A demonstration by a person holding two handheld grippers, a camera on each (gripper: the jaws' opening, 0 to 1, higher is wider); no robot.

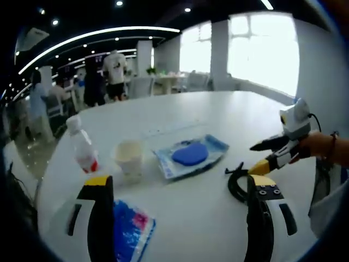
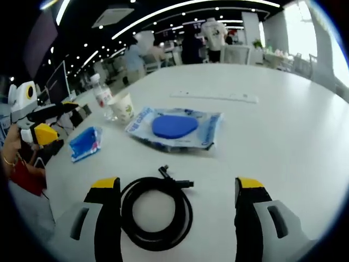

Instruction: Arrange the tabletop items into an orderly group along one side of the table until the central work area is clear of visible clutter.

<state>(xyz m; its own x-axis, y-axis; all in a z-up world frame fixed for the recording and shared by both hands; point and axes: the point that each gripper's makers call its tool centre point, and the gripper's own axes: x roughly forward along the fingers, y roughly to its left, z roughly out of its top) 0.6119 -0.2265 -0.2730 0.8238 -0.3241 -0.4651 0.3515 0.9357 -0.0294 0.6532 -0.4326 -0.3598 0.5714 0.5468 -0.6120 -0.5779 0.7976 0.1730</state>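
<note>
Right gripper view is showing the right gripper (image 2: 174,191) hanging with jaws spread wide around the coiled black cable (image 2: 156,213) lying between them on the white table (image 2: 283,136), so closing squarely on the coil's rim looks best.

Your left gripper (image 1: 180,218): two black jaws, yellow tips, grey slotted panels on outer sides; small screw holes on one jaw's face. Your right gripper (image 2: 177,215): same build, black jaws, yellow caps, grey slotted side panels. Seen from left gripper view, your right gripper (image 1: 260,158) has white body, black cable off its back, black-and-yellow jaws. Thin band on your wrist (image 1: 332,143).
</note>
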